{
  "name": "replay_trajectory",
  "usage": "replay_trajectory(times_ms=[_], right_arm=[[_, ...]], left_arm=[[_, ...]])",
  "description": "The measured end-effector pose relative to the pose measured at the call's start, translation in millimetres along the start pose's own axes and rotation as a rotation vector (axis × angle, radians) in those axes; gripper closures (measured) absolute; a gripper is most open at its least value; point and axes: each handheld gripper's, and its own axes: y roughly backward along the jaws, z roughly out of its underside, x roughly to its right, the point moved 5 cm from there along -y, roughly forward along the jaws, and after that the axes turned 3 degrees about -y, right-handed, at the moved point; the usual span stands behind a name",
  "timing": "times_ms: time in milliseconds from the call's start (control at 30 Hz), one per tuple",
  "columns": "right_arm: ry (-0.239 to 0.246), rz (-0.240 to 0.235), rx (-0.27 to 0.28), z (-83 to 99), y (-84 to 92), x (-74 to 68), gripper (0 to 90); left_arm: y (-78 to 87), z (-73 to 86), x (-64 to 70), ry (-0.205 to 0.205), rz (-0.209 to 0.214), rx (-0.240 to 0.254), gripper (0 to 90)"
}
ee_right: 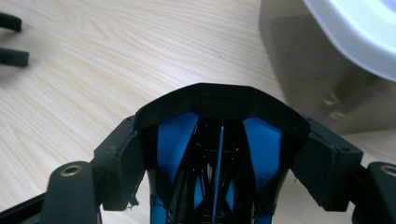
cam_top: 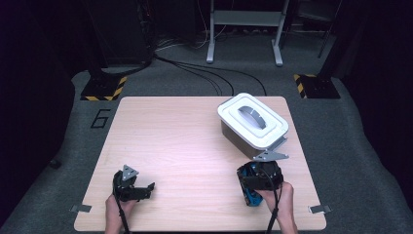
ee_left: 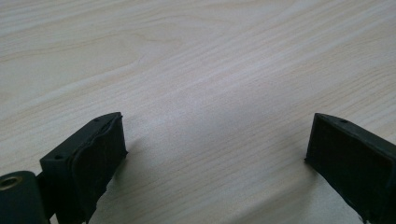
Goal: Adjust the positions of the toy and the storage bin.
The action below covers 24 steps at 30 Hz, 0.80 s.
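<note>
one black-and-blue object [ee_right: 215, 154] sits clamped in the right gripper [ee_right: 219, 158] near the bin [cam_top: 243, 139].

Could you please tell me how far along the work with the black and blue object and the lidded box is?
Done: the right gripper is shut on the black and blue object, which sits between its fingers, beside the white-lidded box. In hand: carrying that object above the wooden table. Left: the box's lid is on, so nothing has gone inside. The left gripper is open, holding nothing, over bare wood.
</note>
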Motion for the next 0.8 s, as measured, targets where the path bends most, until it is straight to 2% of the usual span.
replay_trajectory(times_ms=[67, 133, 200, 267, 433, 500, 533, 600, 700, 800], right_arm=[[0.025, 0.017, -0.023, 2.5, 6.9, 6.8, 24.4], [0.017, 0.034, -0.046, 5.0, 10.4, 10.6, 24.4], [0.037, 0.043, -0.074, 8.5, 12.4, 16.2, 24.4], [0.06, 0.046, -0.101, 13.1, 12.5, 22.1, 24.4], [0.073, 0.049, -0.175, 23.1, 6.7, 31.4, 24.4], [0.078, 0.041, -0.194, 26.2, 0.4, 34.9, 24.4], [0.075, 0.03, -0.223, 27.7, -4.7, 36.8, 24.4], [0.077, 0.035, -0.233, 28.3, -8.3, 37.8, 24.4], [0.114, 0.053, -0.263, 30.0, -22.7, 39.8, 24.4], [0.145, 0.052, -0.31, 35.2, -43.7, 39.4, 24.3]], left_arm=[[0.0, 0.0, 0.0, 0.0, 0.0, 0.0, 4.6], [0.0, 0.0, 0.0, 0.0, 0.0, 0.0, 4.6], [0.0, 0.0, 0.0, 0.0, 0.0, 0.0, 4.6], [0.0, 0.0, 0.0, 0.0, 0.0, 0.0, 4.6], [0.0, 0.0, 0.0, 0.0, 0.0, 0.0, 4.7], [0.0, -0.1, -0.4, -0.003, -0.001, 0.0, 4.6], [-0.1, 0.0, 0.1, 0.002, 0.0, 0.001, 4.6], [0.1, 0.0, -0.6, -0.006, -0.001, -0.001, 4.6], [0.1, -0.1, -0.6, -0.007, -0.001, -0.001, 4.6], [0.1, -0.1, -0.6, -0.006, -0.001, -0.001, 4.6]])
